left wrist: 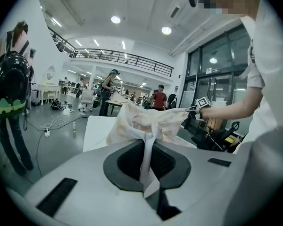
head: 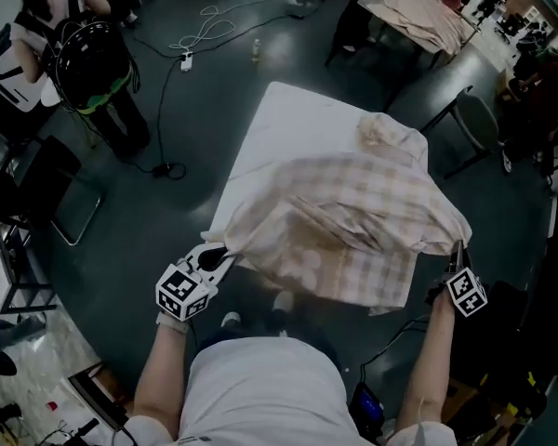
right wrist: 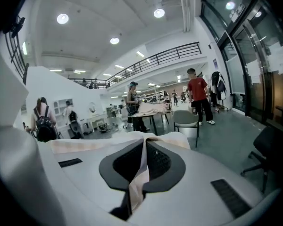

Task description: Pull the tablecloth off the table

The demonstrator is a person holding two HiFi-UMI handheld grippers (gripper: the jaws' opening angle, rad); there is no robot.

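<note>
With jaws clamped tight on the near corners of the checked tablecloth (head: pixel 344 230), the left gripper (head: pixel 219 256) and right gripper (head: pixel 457 252) hold it lifted and spread, so it bunches over the near half of the table (head: pixel 284 124), whose far end seems already bare.

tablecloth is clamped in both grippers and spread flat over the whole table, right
Not quite. The left gripper and right gripper are both shut on the tablecloth, but it is not spread flat. The head view shows it bunched and lifted at the near end, and the far part of the table is bare.
</note>
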